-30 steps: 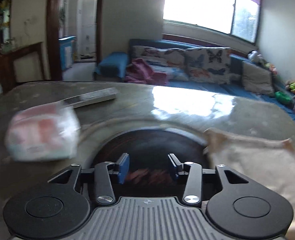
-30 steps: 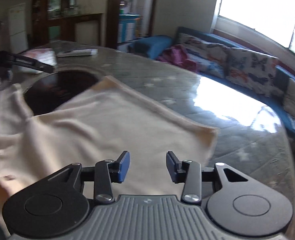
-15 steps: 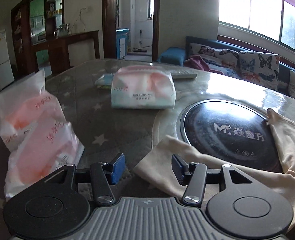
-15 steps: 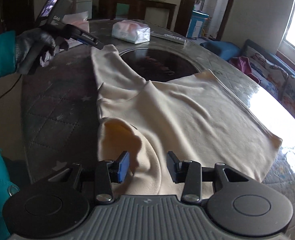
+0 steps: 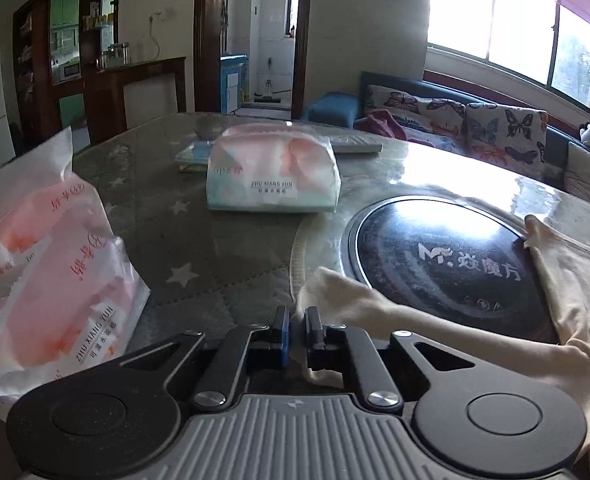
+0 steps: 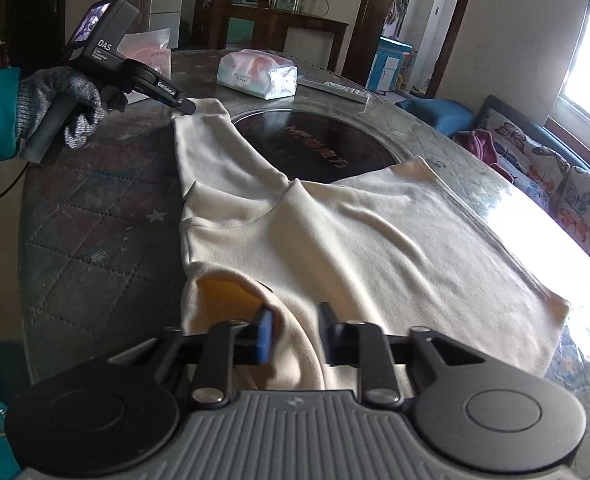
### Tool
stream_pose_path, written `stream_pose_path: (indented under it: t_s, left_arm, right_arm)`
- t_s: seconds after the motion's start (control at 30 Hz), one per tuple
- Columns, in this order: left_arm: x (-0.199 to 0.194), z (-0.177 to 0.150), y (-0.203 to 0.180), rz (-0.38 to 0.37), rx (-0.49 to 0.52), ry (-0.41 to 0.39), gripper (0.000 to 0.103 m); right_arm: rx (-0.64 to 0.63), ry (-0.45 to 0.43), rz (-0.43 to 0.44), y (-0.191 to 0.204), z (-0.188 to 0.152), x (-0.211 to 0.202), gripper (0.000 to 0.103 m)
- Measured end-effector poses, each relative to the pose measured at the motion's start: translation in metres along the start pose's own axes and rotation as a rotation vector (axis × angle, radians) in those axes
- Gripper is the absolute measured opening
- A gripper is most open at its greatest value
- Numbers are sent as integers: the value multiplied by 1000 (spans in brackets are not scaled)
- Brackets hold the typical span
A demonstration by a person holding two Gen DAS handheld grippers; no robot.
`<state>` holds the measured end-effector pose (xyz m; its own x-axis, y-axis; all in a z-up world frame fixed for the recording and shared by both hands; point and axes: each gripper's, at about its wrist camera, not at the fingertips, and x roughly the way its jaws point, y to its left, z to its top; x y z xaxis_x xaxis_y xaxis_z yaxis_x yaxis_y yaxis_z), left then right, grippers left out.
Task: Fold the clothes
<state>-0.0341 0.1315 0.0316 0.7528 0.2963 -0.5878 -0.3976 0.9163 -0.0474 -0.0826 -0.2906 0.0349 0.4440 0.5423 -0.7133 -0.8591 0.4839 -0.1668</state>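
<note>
You are standing at a round table (image 6: 95, 240) covered with a grey quilted cloth printed with pale stars, under a glossy clear sheet. A round black cooktop (image 5: 447, 264) with white lettering is set into the middle. A cream shirt (image 6: 355, 248) lies spread flat over the near side of the table, partly covering the cooktop's edge, with one sleeve reaching away to the left.

Your left gripper (image 5: 295, 326), held in a grey knit glove (image 6: 61, 100) with a teal sleeve behind it, has its jaws pressed together on the tip of that sleeve. Your right gripper (image 6: 293, 332) sits at the near end of the shirt, jaws partly spread with a raised fold of the cloth between them; you cannot tell whether both pads touch it.

Beyond the cooktop rests a pack of tissues (image 5: 273, 174), and behind it a remote control (image 5: 355, 145). Two pink-and-white tissue bags (image 5: 55, 292) lie on the table's left side.

Around you, bright windows (image 5: 511, 32) run above a blue sofa (image 5: 575, 148) with butterfly-print cushions (image 5: 503, 132). A dark wooden doorway (image 5: 255, 32) opens ahead, and a dark wood sideboard (image 5: 135, 92) stands left of it.
</note>
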Motion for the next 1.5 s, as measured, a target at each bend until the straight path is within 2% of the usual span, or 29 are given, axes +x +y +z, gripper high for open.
stream_pose_path:
  t_s: [0.1, 0.2, 0.27, 0.4, 0.57, 0.7, 0.8, 0.87, 1.0, 1.07, 1.2, 1.3, 1.37, 1.47, 1.5]
  left_arm:
    - [-11, 6, -2, 3, 5, -41, 7]
    - [-18, 10, -4, 13, 24, -71, 7]
    - [-14, 8, -4, 32, 42, -62, 7]
    - [-3, 1, 1, 41, 6, 2, 7]
    - [-12, 4, 5, 34, 3, -34, 8]
    - [-3, 4, 9, 69, 7, 0, 8]
    - [4, -2, 11, 81, 17, 50, 9]
    - [6, -3, 11, 105, 27, 60, 18]
    - [-3, 4, 9, 138, 7, 38, 19]
    - [-14, 10, -1, 92, 4, 5, 17]
    - [-28, 18, -43, -159, 33, 9, 16]
    - [-27, 17, -85, -363, 64, 55, 16]
    - [-21, 12, -115, -466, 93, 96, 15]
    - [-7, 2, -150, -546, 139, 139, 15]
    - [-2, -1, -157, -547, 149, 153, 15]
  right_arm:
    - [0, -6, 20, 1, -1, -1, 4]
    - [-23, -3, 65, 5, -2, -8, 2]
    - [-69, 3, 90, 11, -5, -13, 2]
    - [-127, 23, 116, 20, -11, -15, 2]
    - [-142, 32, 135, 20, -11, -18, 2]
    - [-173, 44, 161, 21, -12, -21, 2]
    - [-155, 49, 191, 19, -13, -25, 4]
    - [-120, 60, 237, 14, -14, -30, 9]
    - [-51, 23, 253, 0, -13, -48, 10]
    - [2, -1, 234, -10, -11, -55, 10]
    - [110, -10, 88, -33, -14, -51, 11]
    - [159, 5, 48, -41, -19, -41, 11]
    - [181, 17, 43, -42, -24, -34, 11]
    - [169, 20, 55, -35, -27, -30, 11]
    - [166, 22, 61, -33, -28, -30, 11]
